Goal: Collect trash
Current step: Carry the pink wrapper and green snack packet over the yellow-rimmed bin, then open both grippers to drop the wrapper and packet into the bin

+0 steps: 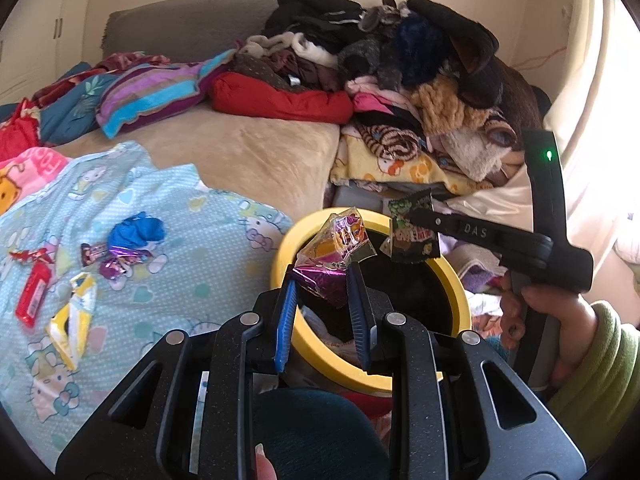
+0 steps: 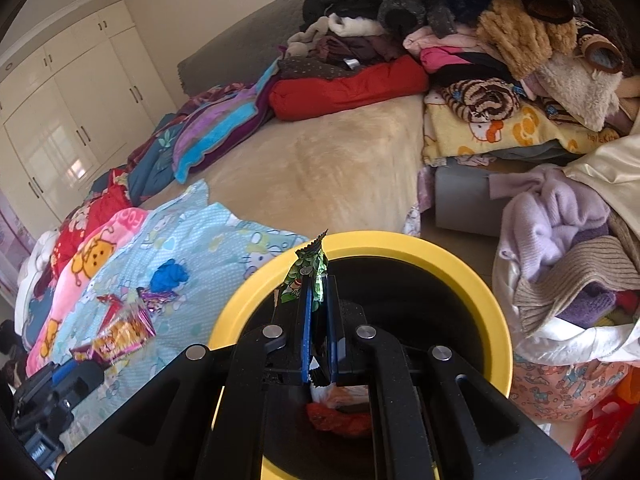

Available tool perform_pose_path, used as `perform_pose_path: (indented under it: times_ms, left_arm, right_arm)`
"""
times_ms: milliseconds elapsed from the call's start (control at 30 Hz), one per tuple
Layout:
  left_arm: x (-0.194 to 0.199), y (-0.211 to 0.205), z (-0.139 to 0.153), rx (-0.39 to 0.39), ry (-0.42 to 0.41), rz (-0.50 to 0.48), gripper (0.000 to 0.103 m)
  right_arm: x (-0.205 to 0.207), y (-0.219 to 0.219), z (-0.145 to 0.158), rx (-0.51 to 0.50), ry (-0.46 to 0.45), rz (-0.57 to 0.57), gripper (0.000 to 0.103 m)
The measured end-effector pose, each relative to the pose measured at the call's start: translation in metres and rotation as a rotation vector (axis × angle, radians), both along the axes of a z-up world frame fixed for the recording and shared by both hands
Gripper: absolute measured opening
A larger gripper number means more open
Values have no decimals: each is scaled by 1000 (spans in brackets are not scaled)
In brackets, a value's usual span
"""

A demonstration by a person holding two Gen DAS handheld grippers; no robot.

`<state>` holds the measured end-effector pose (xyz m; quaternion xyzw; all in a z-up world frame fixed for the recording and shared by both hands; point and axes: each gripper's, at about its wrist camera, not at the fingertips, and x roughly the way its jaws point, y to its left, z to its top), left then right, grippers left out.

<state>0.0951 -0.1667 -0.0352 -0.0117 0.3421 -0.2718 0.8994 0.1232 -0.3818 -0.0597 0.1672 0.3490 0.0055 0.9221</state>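
My left gripper (image 1: 322, 280) holds a crinkled purple and orange foil wrapper (image 1: 336, 252) between its blue pads, over the near rim of the yellow-rimmed black bin (image 1: 456, 280). My right gripper (image 2: 318, 286) is shut on a green snack wrapper (image 2: 306, 270) over the bin (image 2: 400, 244); it shows in the left wrist view (image 1: 416, 216) holding that wrapper (image 1: 412, 232) above the bin's far side. More trash lies on the light blue sheet: a red wrapper (image 1: 32, 296), a yellow wrapper (image 1: 76, 316), purple foil wrappers (image 1: 116, 258) and a blue crumple (image 1: 138, 232).
The bin holds white and red trash (image 2: 340, 412). A big pile of clothes (image 1: 400, 60) covers the bed's far right. Blankets (image 1: 152, 92) lie at the far left. A heap of laundry (image 2: 568, 264) sits right of the bin. White wardrobes (image 2: 68, 120) stand beyond.
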Motion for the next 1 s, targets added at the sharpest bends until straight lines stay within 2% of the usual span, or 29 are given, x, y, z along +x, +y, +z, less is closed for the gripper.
perform_pose_path:
  times_ms: [500, 833, 1000]
  left_arm:
    - [9, -42, -34, 71, 68, -85, 19]
    - [16, -53, -46, 85, 111, -104, 19]
    - [22, -54, -52, 94, 139, -99, 19]
  right_arm:
    - [3, -34, -21, 22, 57, -67, 7]
    - [9, -37, -34, 34, 93, -52, 7]
    - [11, -38, -38, 53, 104, -44, 12]
